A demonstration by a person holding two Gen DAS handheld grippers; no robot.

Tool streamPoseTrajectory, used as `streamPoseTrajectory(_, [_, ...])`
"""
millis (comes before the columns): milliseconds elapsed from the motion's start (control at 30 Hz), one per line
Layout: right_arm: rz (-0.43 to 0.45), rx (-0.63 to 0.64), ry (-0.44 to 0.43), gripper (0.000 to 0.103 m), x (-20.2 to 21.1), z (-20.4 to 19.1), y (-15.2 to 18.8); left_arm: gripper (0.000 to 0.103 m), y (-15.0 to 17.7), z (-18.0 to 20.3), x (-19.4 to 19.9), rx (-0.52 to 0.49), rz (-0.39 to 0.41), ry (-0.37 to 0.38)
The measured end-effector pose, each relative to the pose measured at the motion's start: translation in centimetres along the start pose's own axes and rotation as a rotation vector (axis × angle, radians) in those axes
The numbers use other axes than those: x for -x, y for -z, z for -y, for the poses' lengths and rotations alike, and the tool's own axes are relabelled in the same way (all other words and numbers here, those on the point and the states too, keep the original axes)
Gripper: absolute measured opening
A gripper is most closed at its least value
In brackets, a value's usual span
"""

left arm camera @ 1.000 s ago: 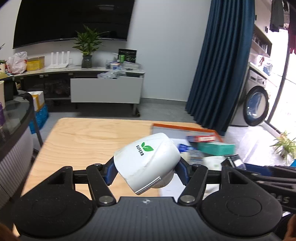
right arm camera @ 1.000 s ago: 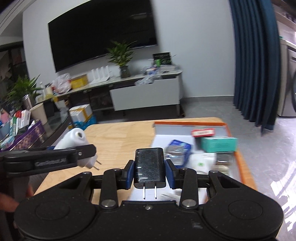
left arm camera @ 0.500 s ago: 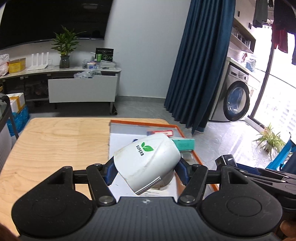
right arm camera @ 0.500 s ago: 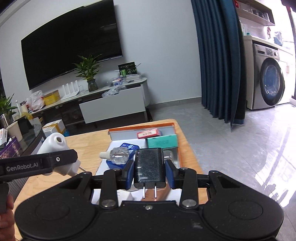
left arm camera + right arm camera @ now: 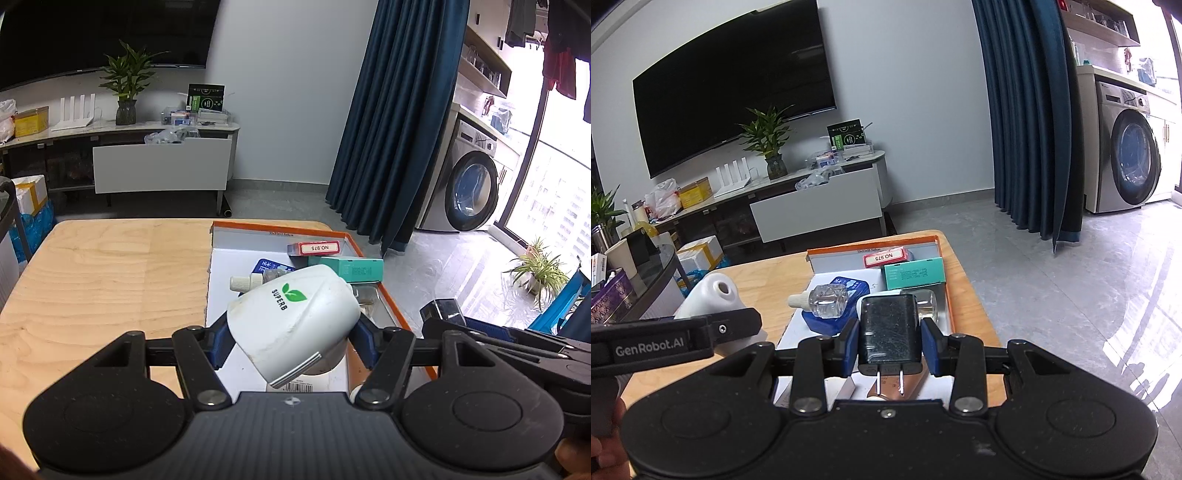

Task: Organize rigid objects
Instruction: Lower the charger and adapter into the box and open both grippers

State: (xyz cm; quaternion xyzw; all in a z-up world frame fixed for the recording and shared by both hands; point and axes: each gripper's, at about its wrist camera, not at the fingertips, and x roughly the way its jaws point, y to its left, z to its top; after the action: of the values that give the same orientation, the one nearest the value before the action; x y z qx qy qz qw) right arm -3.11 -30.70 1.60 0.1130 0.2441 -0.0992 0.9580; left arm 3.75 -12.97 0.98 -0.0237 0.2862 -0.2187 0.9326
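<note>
Inside the shallow orange-rimmed box (image 5: 391, 299), which lies on the right part of the wooden table (image 5: 96, 266), several things sit together: a red box labelled NO.975 (image 5: 319, 248) against the box's far wall, a teal carton (image 5: 351, 268) just nearer than it, a clear bottle with a white cap (image 5: 823, 302) lying on its side to the left of the carton, and a blue packet (image 5: 846, 288) under that bottle. A rose-gold tube (image 5: 886, 387) lies at the near end of the box, partly hidden by the right gripper.

The left gripper (image 5: 291, 338) is clenched on a white plug-in device marked SUPERB (image 5: 291, 321), held tilted above the near half of the box (its leaf logo faces up). The right gripper (image 5: 889, 339) grips a black charger (image 5: 888, 332), upright between the blue pads with its two prongs pointing back toward the camera, also above the near end of the box.

Beyond the box, across a grey floor, stands a low white TV cabinet (image 5: 159, 166) with a potted plant (image 5: 127, 85) and a white router (image 5: 75, 114) on top, under a dark wall screen (image 5: 731, 110). Right of the box hang dark blue curtains (image 5: 391, 122), and further right stands a washing machine (image 5: 469, 184).
</note>
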Motion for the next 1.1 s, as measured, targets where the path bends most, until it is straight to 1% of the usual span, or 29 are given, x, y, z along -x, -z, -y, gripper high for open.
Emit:
streamPoseTrajectory(633, [-0.012,0.018,-0.001,0.044,-0.5,-0.4,-0.6,0.065,0.6,1.0,-0.4,-0.015,-0.031,0.021])
streamPoseTrajectory(1100, [-0.021,0.025,0.001,0.044,-1.0,-0.6,-0.4,0.065,0.9,1.2,-0.8,-0.015,-0.046,0.025])
